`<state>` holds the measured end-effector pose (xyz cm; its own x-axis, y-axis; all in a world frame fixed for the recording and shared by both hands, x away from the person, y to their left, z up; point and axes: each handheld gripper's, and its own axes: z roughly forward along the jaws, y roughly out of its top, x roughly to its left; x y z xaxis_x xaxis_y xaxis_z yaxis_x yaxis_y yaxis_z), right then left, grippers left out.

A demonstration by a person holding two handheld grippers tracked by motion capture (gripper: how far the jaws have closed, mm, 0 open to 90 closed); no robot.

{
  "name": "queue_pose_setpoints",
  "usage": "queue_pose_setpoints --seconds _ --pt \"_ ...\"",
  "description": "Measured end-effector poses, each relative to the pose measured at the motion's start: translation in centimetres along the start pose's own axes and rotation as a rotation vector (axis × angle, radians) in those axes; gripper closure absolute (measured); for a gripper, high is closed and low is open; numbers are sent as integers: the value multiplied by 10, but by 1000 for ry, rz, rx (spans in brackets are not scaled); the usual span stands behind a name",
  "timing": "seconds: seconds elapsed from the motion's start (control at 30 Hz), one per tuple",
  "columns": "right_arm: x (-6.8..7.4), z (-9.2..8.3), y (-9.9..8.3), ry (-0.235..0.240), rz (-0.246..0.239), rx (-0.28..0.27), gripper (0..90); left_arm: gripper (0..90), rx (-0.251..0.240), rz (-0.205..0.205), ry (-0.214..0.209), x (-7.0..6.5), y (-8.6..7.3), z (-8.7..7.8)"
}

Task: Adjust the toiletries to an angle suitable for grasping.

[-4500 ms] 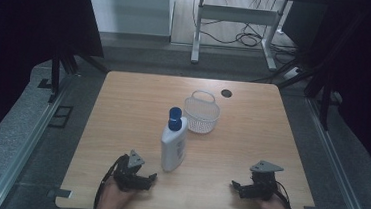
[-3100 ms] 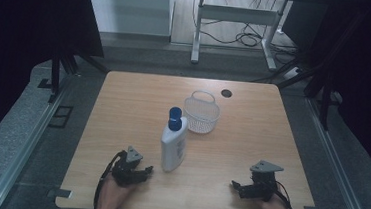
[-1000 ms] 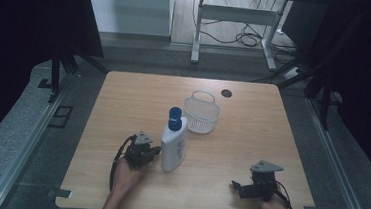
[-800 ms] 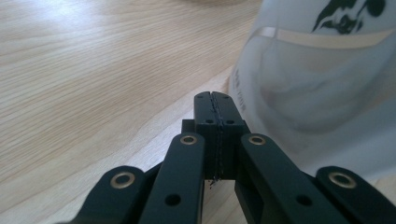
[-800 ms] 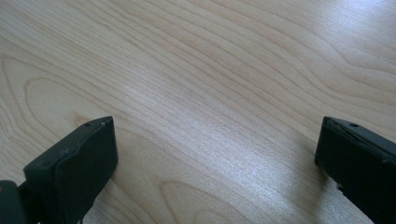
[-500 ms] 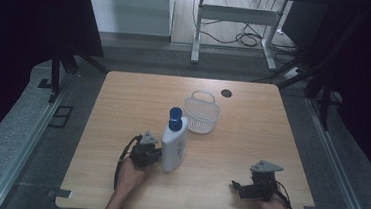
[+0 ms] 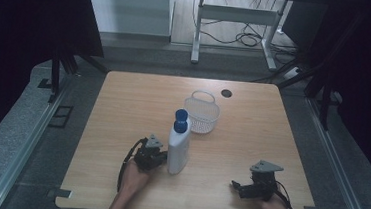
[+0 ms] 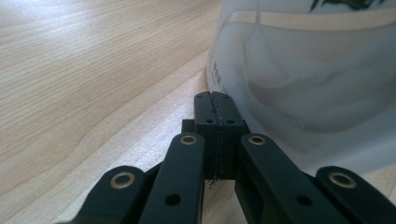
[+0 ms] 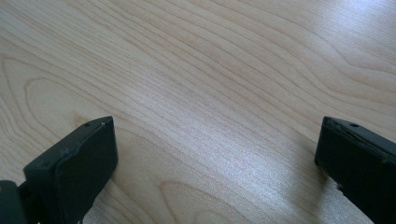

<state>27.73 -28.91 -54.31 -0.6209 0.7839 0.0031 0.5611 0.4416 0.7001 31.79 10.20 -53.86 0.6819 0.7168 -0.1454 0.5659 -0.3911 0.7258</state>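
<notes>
Wooden table: capped white bottle, empty basket.

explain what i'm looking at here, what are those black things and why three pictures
A person sits at a wooden table with a hand-held tool in each hand, each ending in two black jaws. The high view looks down from above the table. The other two pictures come from small cameras riding on each gripper, looking along its jaws.

On the table stand a white bottle with a blue cap and, behind it, a small white mesh basket.

The left gripper has its jaws pressed together with nothing between them, its tips right beside the bottle's base; whether they touch it I cannot tell. The right gripper has its jaws wide apart over bare wood, holding nothing.
</notes>
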Motion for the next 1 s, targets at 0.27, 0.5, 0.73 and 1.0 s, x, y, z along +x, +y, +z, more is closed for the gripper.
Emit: queue_pose_setpoints --seconds 0.27,0.5,0.73,1.0 --pt "0 0 0 0 1 1 0 892 2 9 -1 -6 0 0" --pt "0 0 0 1 1 0 0 892 8 27 -4 -14 0 0" --pt "0 0 0 0 1 0 0 892 16 51 -5 -26 -1 1" --pt "0 0 0 0 1 0 0 892 24 67 -15 -34 -2 -1"
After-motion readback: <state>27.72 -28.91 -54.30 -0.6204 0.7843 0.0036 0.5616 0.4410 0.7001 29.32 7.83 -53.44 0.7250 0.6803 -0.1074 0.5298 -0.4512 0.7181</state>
